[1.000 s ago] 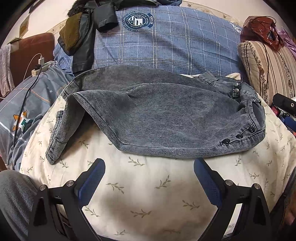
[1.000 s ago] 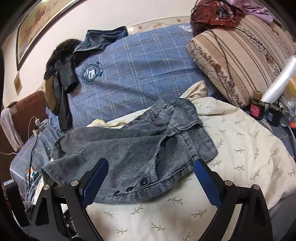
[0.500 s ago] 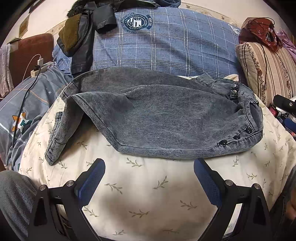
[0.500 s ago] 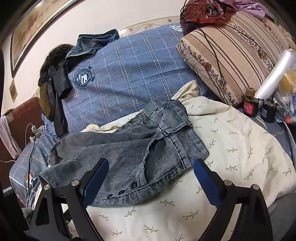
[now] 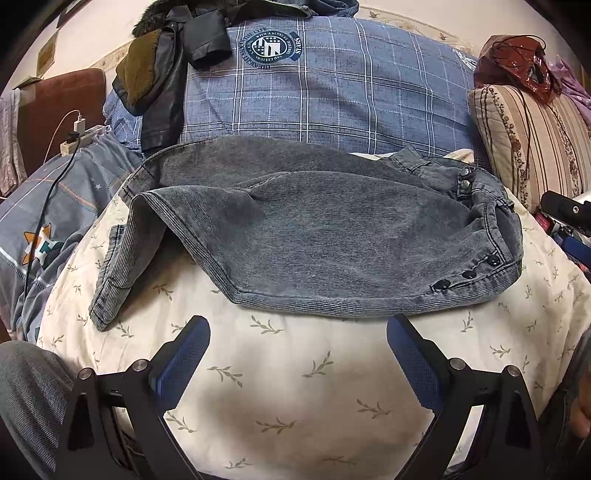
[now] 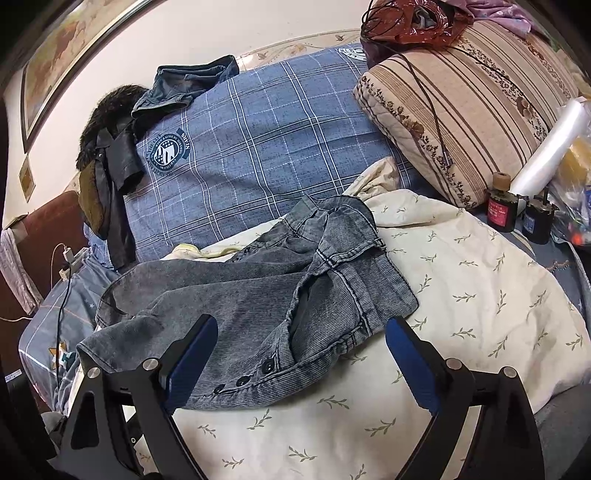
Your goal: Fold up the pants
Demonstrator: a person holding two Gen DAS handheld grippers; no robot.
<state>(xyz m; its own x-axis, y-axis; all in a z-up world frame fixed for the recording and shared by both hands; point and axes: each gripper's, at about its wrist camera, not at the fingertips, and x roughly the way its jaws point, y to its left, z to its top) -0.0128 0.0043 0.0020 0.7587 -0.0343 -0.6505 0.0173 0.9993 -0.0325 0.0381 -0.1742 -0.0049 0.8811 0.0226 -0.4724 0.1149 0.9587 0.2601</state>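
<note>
You held both tools back from the pants [image 5: 325,240], nothing gripped. Left gripper [image 5: 298,354] had its blue-padded fingers [image 5: 183,360] spread wide over bare cream quilt [image 5: 295,387] with a leaf-sprig print, tips just short of the pants' near hem, not touching. Right gripper [image 6: 301,354] was likewise spread wide and empty; its left finger [image 6: 190,360] overlapped the pants' near edge in view, contact could not be told. Pants were grey washed denim, lying on the quilt on the bed, folded over lengthwise, one leg end sticking out at the left [image 5: 110,280], waistband bunched at the right with three dark buttons [image 5: 469,274] along the near edge. Behind them sat a blue plaid pillow [image 5: 332,88] with a round crest badge [image 5: 271,46]; the badge lettering appeared upside down in the left view, "STARS" readable on it, the rest too small. A dark jacket with fur trim [image 5: 159,70] was draped over the pillow's left corner. A striped floral cushion [image 6: 465,122] sat to the right with a reddish bag [image 6: 410,22] on top. Two small dark bottles [image 6: 517,212] stood near the cushion, one with a red label, its text unreadable. White charger and cable [image 5: 75,129] lay on the left.
</note>
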